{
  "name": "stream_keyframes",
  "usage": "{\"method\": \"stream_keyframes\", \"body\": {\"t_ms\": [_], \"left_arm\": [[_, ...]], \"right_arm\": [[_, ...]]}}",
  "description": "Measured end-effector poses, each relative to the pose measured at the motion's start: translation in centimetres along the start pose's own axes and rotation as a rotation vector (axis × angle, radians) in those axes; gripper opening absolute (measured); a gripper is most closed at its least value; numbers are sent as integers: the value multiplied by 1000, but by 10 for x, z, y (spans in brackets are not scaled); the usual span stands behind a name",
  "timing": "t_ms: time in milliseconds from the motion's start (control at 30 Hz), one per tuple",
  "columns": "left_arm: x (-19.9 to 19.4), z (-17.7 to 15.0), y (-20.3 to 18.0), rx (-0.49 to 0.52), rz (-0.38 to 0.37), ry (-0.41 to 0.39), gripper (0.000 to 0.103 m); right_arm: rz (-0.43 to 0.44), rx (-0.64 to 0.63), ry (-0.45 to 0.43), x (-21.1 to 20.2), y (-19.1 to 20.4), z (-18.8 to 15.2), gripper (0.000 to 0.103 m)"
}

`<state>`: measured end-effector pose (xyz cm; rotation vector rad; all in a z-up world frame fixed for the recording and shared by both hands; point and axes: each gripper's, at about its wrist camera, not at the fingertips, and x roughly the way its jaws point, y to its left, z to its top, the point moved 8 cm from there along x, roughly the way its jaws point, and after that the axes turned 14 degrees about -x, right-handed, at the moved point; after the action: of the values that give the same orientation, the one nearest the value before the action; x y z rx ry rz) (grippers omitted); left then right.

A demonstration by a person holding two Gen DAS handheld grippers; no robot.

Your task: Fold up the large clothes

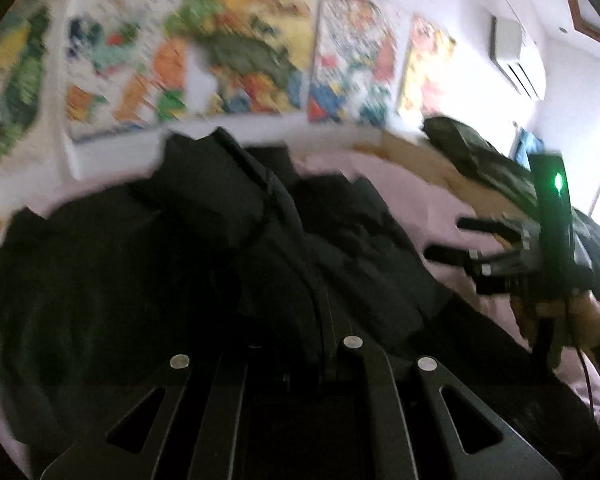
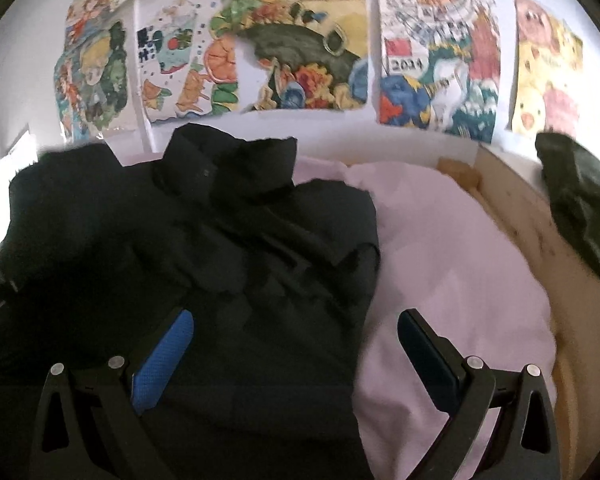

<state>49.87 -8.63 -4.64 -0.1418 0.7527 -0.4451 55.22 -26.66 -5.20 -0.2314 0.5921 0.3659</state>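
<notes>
Closest to us in the left wrist view, our left gripper (image 1: pixel 320 356) has its fingers pressed together, and dark fabric lies right against them; whether a fold is pinched between them we cannot tell, since black blurs into black. Beyond the tips the black jacket (image 1: pixel 180 256) spreads over the pink bedsheet (image 1: pixel 452 200), its collar end toward the wall of colourful posters (image 1: pixel 236 40), so its long axis runs away from us, roughly in line with the fingers. To the right, our right gripper (image 1: pixel 448 240) hangs over the sheet, held by a hand (image 1: pixel 580 312), just off the jacket's right edge.

From the right wrist view, our right gripper (image 2: pixel 296 344) is spread wide with nothing between the pads: the blue pad (image 2: pixel 164 364) sits over the jacket (image 2: pixel 220 248), the other finger over bare bedsheet (image 2: pixel 452 264). So the jacket's right edge runs lengthwise between the two fingers, collar far, hem near. A dark green garment (image 2: pixel 580 208) lies apart on the wooden bed frame (image 2: pixel 540 264).

We judge the right hand nearer that edge, and best placed for grasping it to fold leftward.
</notes>
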Motion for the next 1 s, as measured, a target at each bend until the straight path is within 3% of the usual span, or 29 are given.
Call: {"method": "stream_keyframes", "body": {"t_ms": [133,200,300,433,500,633,733,800,867,900,967,1000], "left_arm": [[26,-22,-11,34,-34,107,18],[31,-27,-19,64,-62,115,42],[25,-31,-30,103,-122,101,60],[3,-24,-26,50,-206,70,65],[-10,-12,-14,-11,-202,41,71],[-37,18,31,-132,-70,-35,73],[-62,38,80,-258,48,-97,73],[-87,47,125,-395,114,-168,79],[-113,45,174,-545,209,-227,85],[-124,40,194,-596,251,-250,86],[-143,29,231,-679,333,-283,86],[-149,23,243,-704,353,-290,86]], "right_arm": [[62,63,14,6,-9,-8,103],[90,102,24,9,-14,-14,103],[128,162,31,10,-21,-20,103],[309,333,-2,9,-30,-28,103],[417,417,-8,10,-30,-33,103],[480,385,2,9,-16,-30,103],[448,286,1,6,1,-21,102],[406,237,37,13,14,-19,93],[398,216,85,24,26,-22,75],[402,212,107,29,32,-24,70],[414,210,128,37,42,-25,46],[419,203,130,37,47,-24,41]]}}
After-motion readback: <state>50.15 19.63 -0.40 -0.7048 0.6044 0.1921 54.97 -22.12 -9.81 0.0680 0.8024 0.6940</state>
